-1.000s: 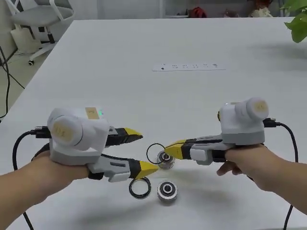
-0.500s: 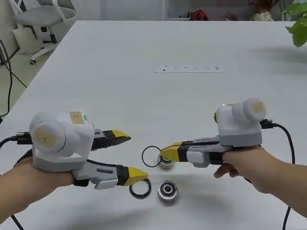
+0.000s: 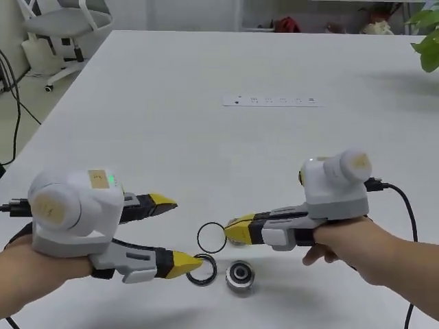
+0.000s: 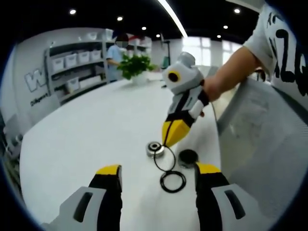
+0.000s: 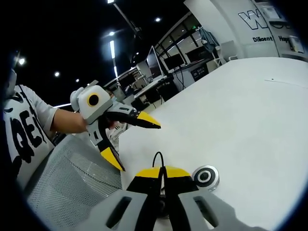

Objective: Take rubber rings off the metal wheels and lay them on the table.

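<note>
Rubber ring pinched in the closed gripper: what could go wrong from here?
1. The right gripper pinches the rubber ring only at its rim, so it might slip free early.
2. Released here, it could land on the loose ring on the table or the metal wheel beside it.
3. The open left gripper has its lower jaw close to that loose ring and might nudge it.

Office chair (image 3: 66,22) far left; plant (image 3: 429,42) far right.
</note>
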